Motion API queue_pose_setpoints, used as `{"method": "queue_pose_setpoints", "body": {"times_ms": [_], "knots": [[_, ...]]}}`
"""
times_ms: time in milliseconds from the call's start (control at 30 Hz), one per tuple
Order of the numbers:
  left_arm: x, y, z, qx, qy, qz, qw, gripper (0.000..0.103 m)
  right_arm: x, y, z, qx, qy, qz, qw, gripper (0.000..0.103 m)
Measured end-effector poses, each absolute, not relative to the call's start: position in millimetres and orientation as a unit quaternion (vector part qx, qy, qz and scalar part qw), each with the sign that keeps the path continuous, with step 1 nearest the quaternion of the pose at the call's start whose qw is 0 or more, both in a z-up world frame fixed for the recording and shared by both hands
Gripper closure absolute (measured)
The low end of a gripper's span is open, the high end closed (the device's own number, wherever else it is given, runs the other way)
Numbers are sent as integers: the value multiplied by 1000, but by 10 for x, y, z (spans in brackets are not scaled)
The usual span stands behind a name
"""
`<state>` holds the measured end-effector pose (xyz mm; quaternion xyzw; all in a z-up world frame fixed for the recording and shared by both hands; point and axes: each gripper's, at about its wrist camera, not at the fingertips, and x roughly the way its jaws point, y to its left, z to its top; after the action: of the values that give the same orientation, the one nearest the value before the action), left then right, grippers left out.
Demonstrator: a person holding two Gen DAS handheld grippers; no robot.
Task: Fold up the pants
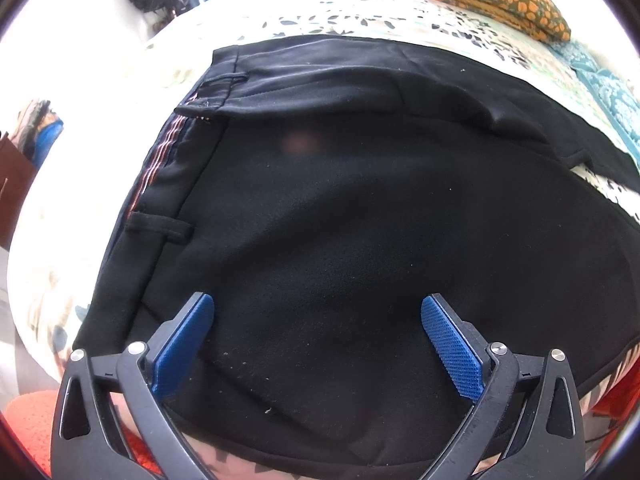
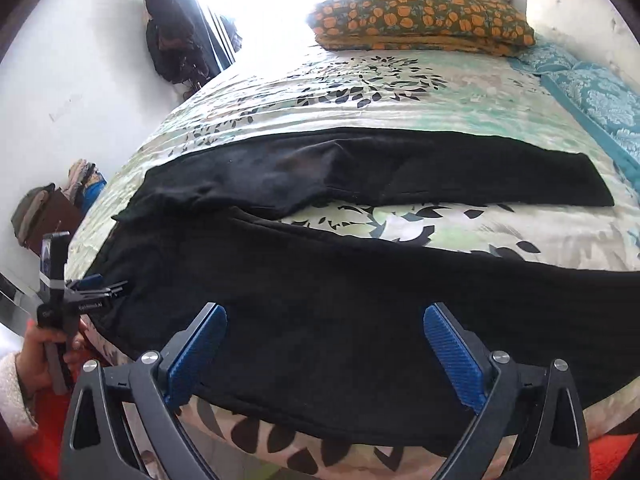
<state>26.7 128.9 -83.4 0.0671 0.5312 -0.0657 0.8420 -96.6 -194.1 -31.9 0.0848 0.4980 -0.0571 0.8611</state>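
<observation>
Black pants [image 1: 320, 200] lie flat on the bed, waistband [image 1: 168, 184] with its belt loop to the left in the left wrist view. My left gripper [image 1: 318, 306] hovers open over the seat area, nothing between its blue pads. In the right wrist view the pants [image 2: 320, 280] spread with two legs apart; the far leg [image 2: 400, 176] runs to the right. My right gripper [image 2: 325, 314] stands open above the near leg, pads not touching cloth. The left gripper [image 2: 116, 286] shows at the waist end, held by a hand [image 2: 36, 360].
A floral bedspread [image 2: 360, 92] covers the bed. An orange-flowered pillow [image 2: 420, 16] lies at the head, a teal blanket [image 2: 592, 92] along the right side. Dark clothes [image 2: 172, 40] hang on the left wall. A red rug [image 1: 32, 420] lies below the bed's near edge.
</observation>
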Motion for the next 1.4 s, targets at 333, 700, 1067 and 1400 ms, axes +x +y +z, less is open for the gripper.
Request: {"method": "queue_pose_setpoints", "body": {"times_ms": [333, 700, 1067, 1400], "knots": [[199, 1262, -850, 80, 517, -61, 850, 0, -803, -1424, -310, -5, 463, -50, 885, 4], [125, 1415, -482, -19, 513, -84, 854, 1, -837, -1835, -490, 73, 489, -76, 866, 4], [1240, 530, -113, 8, 489, -141, 861, 1, -789, -4368, -279, 266, 444, -245, 820, 4], [1879, 468, -909, 0, 546, -56, 836, 0, -170, -6506, -501, 313, 478, -288, 768, 4]]}}
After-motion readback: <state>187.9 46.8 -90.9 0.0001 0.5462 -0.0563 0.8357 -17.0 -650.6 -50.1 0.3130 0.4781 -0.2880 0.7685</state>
